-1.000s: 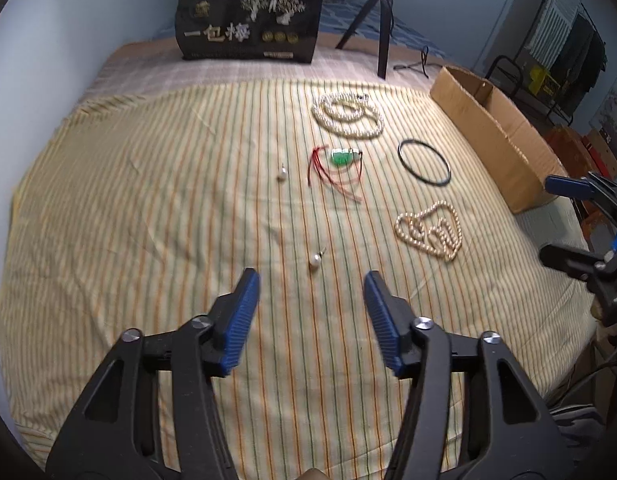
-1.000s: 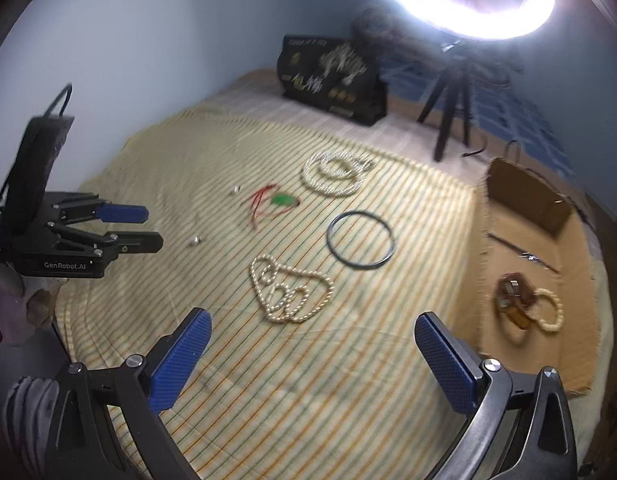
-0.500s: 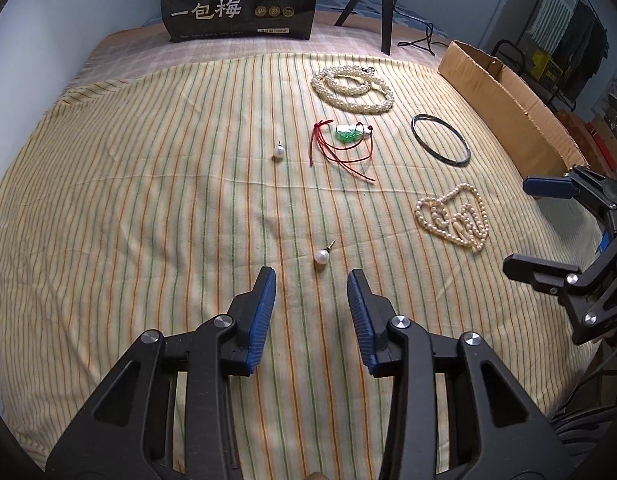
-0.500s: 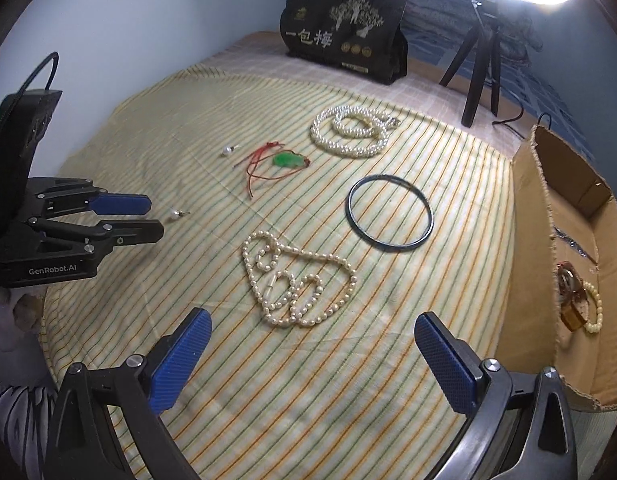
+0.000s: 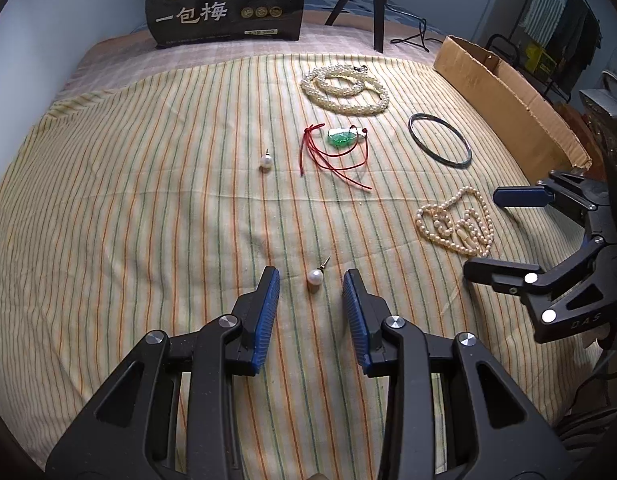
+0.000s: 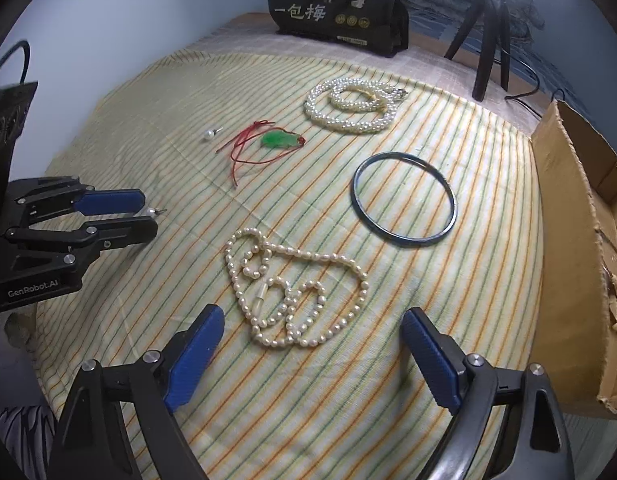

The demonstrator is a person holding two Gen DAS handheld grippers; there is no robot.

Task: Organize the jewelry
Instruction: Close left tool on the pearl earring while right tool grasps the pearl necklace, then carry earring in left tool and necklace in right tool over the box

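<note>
Your left gripper (image 5: 311, 280) has its fingers (image 5: 267, 312) set narrowly apart, and the pearl earring (image 5: 314, 278) lies on the striped cloth (image 5: 148, 200) right between their tips, touching neither. Your right gripper (image 6: 312, 344) has its fingers (image 6: 194, 354) spread wide, empty, with the loose pearl necklace (image 6: 292, 290) lying just ahead of them and between them.
</note>
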